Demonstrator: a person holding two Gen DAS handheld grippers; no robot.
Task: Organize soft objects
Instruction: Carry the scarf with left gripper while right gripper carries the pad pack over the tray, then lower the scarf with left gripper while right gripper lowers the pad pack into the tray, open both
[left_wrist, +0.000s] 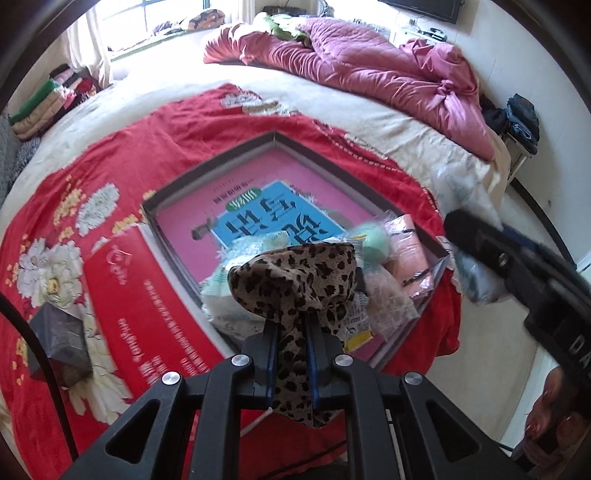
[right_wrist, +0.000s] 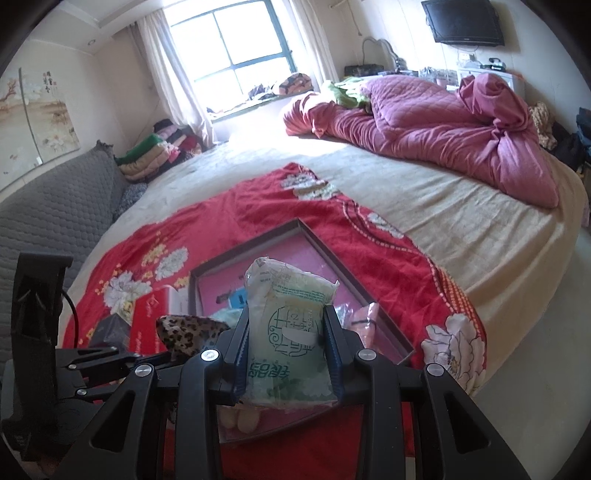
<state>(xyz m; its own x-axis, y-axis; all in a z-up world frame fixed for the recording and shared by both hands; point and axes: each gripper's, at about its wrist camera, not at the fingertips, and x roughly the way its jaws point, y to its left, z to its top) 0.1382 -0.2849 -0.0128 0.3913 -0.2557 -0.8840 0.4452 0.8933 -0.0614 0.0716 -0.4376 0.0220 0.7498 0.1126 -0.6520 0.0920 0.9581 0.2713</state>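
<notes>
Left wrist view: left gripper (left_wrist: 291, 332) pinches leopard cloth (left_wrist: 295, 284), right gripper (right_wrist: 288, 332) clamps tissue pack (right_wrist: 288, 314); next, likely lowering both into box (left_wrist: 221, 155).

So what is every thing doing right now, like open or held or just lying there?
Left gripper: shut on the leopard cloth, held above the tray.
Right gripper: shut on the green packet, upright between the fingers.
Tray: open, on the red blanket, soft things piled at one corner.
Red box lid: off, beside the tray.
Pink quilt: crumpled on the bed.
</notes>
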